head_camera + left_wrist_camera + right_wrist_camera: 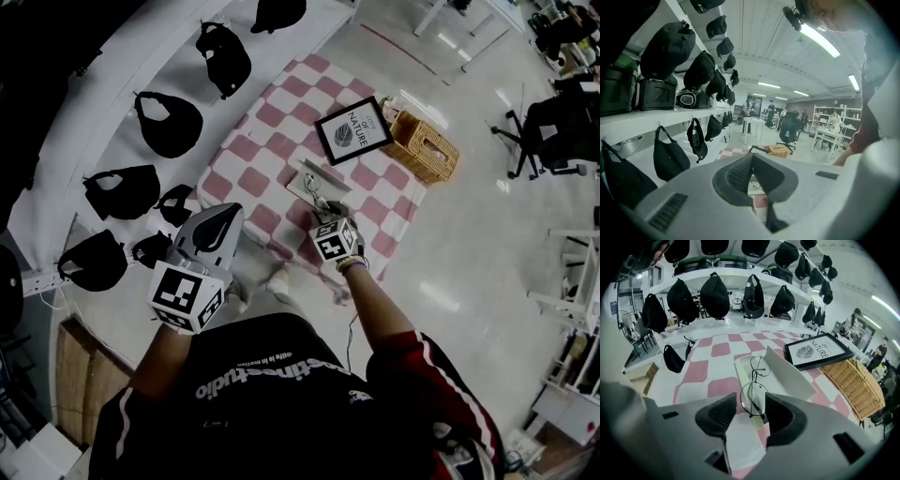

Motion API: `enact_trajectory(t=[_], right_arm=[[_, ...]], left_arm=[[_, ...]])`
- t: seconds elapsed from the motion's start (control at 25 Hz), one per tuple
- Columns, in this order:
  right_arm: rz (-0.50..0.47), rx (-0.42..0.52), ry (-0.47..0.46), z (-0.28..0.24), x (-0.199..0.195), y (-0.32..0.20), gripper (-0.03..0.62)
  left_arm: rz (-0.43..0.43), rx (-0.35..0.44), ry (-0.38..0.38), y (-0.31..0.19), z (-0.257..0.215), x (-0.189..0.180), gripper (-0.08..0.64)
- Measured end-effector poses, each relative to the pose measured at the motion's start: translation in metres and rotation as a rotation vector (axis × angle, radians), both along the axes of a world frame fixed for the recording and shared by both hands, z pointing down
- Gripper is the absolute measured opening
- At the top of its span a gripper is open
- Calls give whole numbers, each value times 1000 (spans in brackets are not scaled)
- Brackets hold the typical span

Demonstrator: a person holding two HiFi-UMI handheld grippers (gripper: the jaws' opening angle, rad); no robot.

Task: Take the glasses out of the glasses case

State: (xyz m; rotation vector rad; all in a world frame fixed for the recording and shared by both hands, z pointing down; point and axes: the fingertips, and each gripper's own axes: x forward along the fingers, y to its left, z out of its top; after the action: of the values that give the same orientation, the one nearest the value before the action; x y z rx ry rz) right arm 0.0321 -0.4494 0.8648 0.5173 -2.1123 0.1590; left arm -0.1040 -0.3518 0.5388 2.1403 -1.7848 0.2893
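The right gripper (752,412) hangs over the open white glasses case (790,376). Its jaws are wide apart and grip nothing, and the near lens of the glasses (753,398) shows between their tips. The glasses lie in the open case, which rests on a pink-and-white checked cloth (717,348). The left gripper (755,182) is held back nearer the person, its jaws parted and empty. Beyond the case are a framed picture (818,351) and a wicker basket (857,385).
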Motion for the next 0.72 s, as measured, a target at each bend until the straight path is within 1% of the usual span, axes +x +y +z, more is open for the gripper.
enact_trajectory(t=[0.28,0.44,0.72], right_arm=[[16,14,10,9,-1,-6,184],[45,-1,28,13,5,-11,163],[61,11,16,9,6,-17,115]], left_arm=[[-24,-24,4,13,10,-3,6],[-26,-23,5,14,9,-5,6],[-27,-29,3,20,10,-7,6]])
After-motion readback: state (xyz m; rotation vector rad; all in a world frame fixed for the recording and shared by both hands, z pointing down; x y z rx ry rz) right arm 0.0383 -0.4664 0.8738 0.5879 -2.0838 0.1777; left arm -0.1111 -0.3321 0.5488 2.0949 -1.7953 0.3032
